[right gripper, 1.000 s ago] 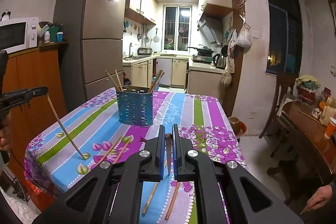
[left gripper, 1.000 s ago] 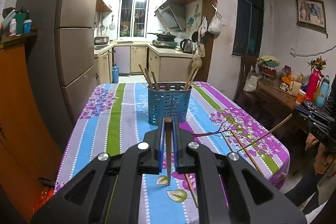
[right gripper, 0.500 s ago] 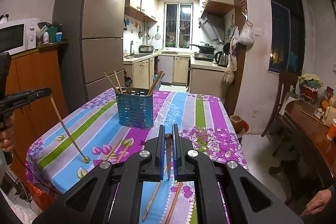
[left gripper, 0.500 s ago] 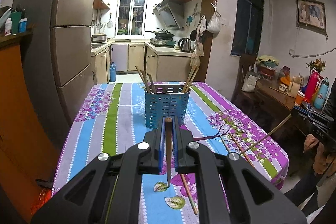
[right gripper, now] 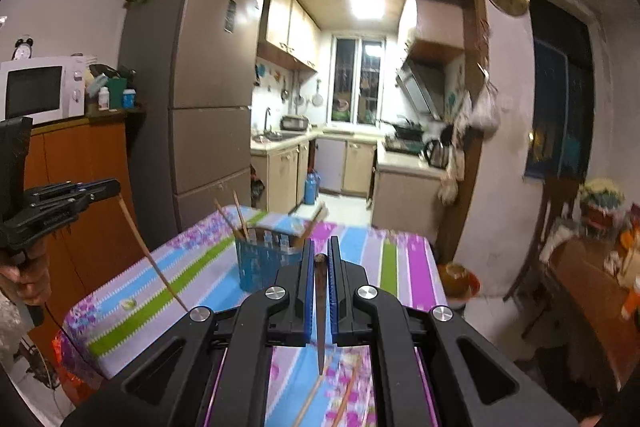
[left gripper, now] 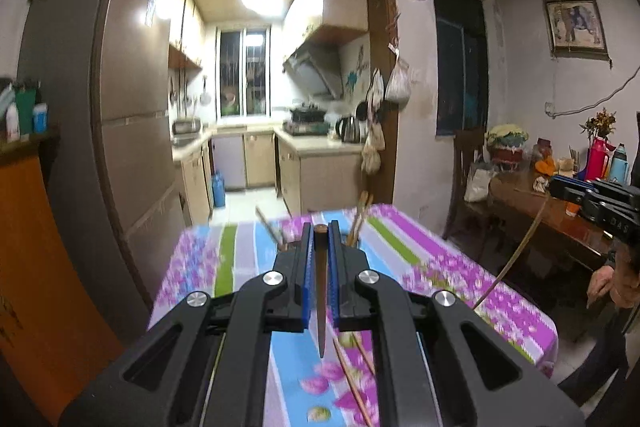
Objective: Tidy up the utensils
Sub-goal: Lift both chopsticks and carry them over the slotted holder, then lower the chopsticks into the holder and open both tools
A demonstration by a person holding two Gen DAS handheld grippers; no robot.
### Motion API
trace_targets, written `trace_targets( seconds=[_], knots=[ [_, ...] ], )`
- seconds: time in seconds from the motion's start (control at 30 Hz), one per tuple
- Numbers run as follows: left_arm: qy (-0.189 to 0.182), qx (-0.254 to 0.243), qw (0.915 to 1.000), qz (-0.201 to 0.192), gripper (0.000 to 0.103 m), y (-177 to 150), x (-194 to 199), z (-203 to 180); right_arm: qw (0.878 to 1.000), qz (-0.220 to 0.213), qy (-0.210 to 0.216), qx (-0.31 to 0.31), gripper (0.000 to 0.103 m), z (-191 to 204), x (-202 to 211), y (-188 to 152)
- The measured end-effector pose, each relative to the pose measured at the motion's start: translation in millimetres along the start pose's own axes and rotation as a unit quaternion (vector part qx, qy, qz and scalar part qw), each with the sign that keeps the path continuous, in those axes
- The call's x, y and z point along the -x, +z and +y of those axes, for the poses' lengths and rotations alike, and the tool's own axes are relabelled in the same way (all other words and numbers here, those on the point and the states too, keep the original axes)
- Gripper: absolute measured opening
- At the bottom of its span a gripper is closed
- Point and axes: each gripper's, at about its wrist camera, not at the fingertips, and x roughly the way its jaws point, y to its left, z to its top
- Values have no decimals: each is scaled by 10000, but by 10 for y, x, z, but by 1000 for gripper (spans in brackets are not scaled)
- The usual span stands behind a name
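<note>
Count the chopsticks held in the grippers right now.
2: one chopstick clamped in the left gripper, one in the right gripper. Neither is hidden.

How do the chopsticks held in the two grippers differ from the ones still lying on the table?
Each held chopstick is clamped between shut jaws, one in the left gripper, one in the right gripper; the loose chopsticks lie ungripped on the tablecloth. The held ones hang tip-down clear of the cloth; the loose ones rest flat. All look like plain brown wooden sticks.
</note>
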Motion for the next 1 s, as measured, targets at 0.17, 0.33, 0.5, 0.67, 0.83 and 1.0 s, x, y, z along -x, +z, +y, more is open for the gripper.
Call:
trace_targets(
  seconds=[0.17, 0.33, 0.5, 0.67, 0.83, 1.0],
  knots=[
    [80, -302, 9984, -465, 5, 434, -157, -140, 9995, -236, 196, -46, 7, 37, -315, 541],
    [158, -419, 9969, -649, 5, 841, -509, -196, 9984, -483, 295, -81, 7, 140, -728, 1011],
    [136, -267, 9978, -589, 5, 1009, -942, -137, 9972, -601, 361, -257, 7, 218, -1239, 1253],
    [88, -22, 9997, -227, 5, 911, -1451, -27, 9979, -385, 202, -485, 7, 291, -1844, 1192],
    [161, -33, 9998, 58, 5, 642, -1878, 48, 9971, -141, -10, -746, 7, 332, -2361, 1025],
    [202, 148, 9987, 444, 5, 384, -2169, 222, 9953, 107, 7, -962, 7, 339, -2693, 806]
  ],
)
